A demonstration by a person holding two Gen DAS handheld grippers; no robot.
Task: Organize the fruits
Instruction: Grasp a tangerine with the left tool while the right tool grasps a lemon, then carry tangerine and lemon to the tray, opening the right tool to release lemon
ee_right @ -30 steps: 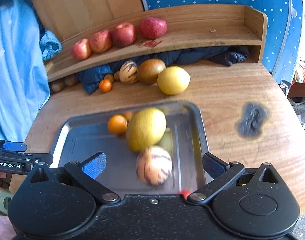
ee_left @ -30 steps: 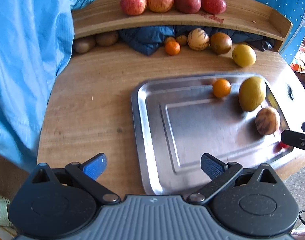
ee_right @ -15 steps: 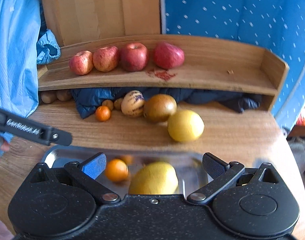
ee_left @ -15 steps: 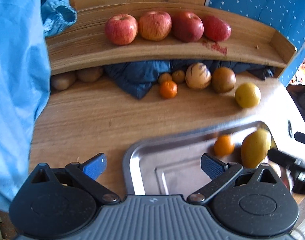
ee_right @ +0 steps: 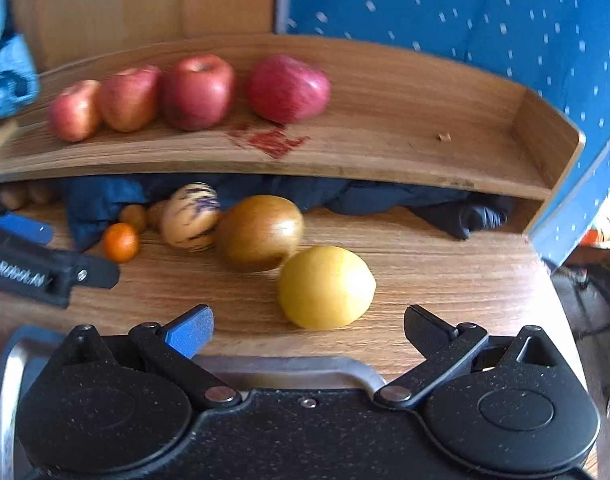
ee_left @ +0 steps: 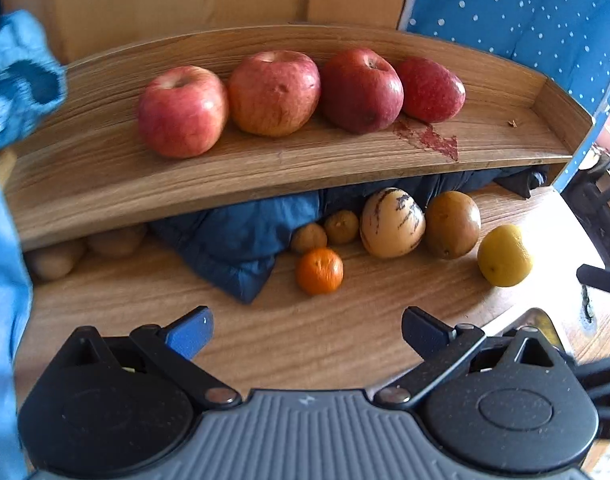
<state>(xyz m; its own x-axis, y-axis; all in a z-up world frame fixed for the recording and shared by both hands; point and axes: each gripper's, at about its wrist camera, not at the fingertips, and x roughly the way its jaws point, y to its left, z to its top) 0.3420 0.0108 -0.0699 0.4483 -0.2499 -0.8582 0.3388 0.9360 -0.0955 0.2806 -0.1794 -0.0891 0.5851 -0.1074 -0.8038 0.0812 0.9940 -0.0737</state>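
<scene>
Fruit is lying in two tiers across the middle of both views. Four apples (ee_left: pixel 273 92) are sitting in a row on the curved wooden shelf (ee_left: pixel 305 160) in the upper half of the frame, lined up side by side, which we are reading as the sorted group. Below it, on the table (ee_right: pixel 425 272), the loose pieces are crowding against a dark blue cloth (ee_left: pixel 233 240): a small orange (ee_left: pixel 319 271), two duller small fruits behind it, a striped melon (ee_left: pixel 392 223), a brown round fruit (ee_right: pixel 261 232) touching it, and a yellow fruit (ee_right: pixel 325 286) just beside that. At the far left under the shelf some brownish lumps are showing, possibly potatoes or kiwis; the shadow is too deep for us to tell.

We are holding the right gripper (ee_right: pixel 309 322) low at the bottom of its frame, aimed at the yellow fruit, probably because it is the nearest loose piece. Its jaws are spread wide and are gripping nothing, with the fruit sitting between and just beyond the tips. A metal tray (ee_right: pixel 289 364) edge is peeking out beneath it.

The left gripper (ee_left: pixel 307 324) is likewise gaping and empty, pointing towards the small orange, well apart from it.
</scene>
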